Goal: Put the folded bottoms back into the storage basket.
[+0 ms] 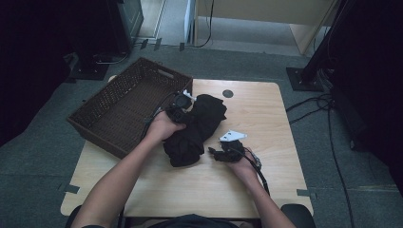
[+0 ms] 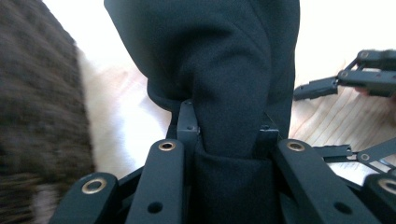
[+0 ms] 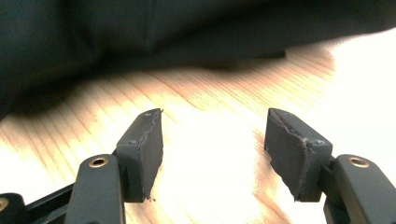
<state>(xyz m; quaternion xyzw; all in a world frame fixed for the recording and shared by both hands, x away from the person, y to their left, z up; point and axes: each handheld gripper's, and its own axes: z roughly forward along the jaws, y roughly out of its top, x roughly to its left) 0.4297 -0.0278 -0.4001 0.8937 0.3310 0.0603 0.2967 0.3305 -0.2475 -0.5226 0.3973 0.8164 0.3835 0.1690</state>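
Overhead first: black garment (image 1: pixel 196 127) bunched mid-table (image 1: pixel 247 190), just right of the woven basket (image 1: pixel 124 110). Left gripper (image 1: pixel 181 103) sits on its upper-left edge; right gripper (image 1: pixel 223 153) rests beside its lower right. Left gripper view: jaws clamped on a thick fold of cloth (image 2: pixel 229 93), which drapes limp, so likely soft, light, unslippery; a gathered fold looks the best hold. Right gripper (image 2: pixel 345 116) shows beyond, apart. Right gripper view: pads (image 3: pixel 142 151) stand wide, empty, over bare wood, garment (image 3: pixel 140 32) just ahead.

High view dim, corners near black at 10 and 2 o'clock, gripper views blown out on the table (image 3: pixel 210 140), basket (image 2: pixel 42 116) blurred at 9 o'clock, dark cloth (image 3: pixel 140 32) soft at 12
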